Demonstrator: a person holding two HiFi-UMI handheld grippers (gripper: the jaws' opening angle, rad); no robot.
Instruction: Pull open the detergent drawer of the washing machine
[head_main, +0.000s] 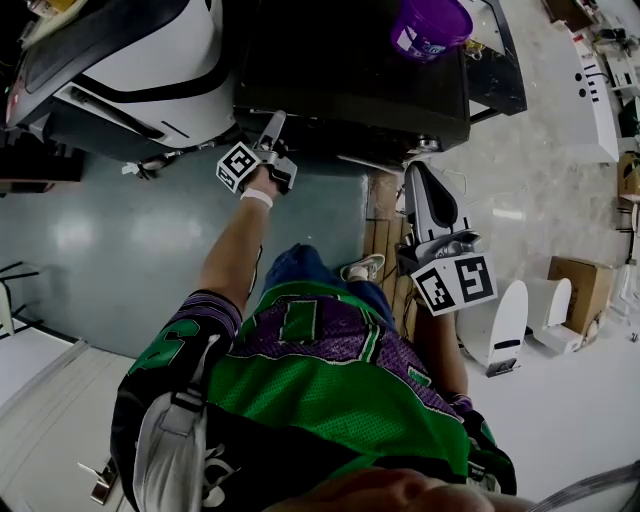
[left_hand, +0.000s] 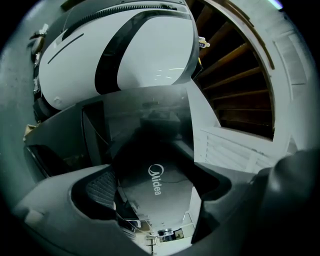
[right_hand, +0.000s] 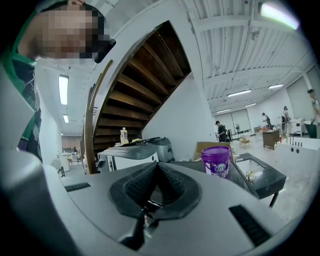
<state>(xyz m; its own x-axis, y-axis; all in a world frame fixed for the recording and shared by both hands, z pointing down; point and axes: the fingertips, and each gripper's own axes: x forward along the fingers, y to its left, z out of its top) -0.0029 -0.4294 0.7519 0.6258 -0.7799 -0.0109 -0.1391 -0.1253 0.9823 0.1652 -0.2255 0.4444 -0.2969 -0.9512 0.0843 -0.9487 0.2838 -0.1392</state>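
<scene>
Ribbed pads (left_hand: 102, 187) of the left gripper (left_hand: 157, 175) stand wide apart and press on nothing. Between them lies a dark drawer front (left_hand: 167, 197) marked Midea, on the washing machine (head_main: 350, 90) at twelve o'clock from the person. How far out it is I cannot tell. The lettering reads sideways, so a skewed bite could catch only an edge and slip when pulled. The right gripper (head_main: 417, 175), at four o'clock of the left, is closed and empty. Nothing steadies the machine, so a jerk might shake the purple tub (head_main: 430, 25) on top, at one o'clock.
</scene>
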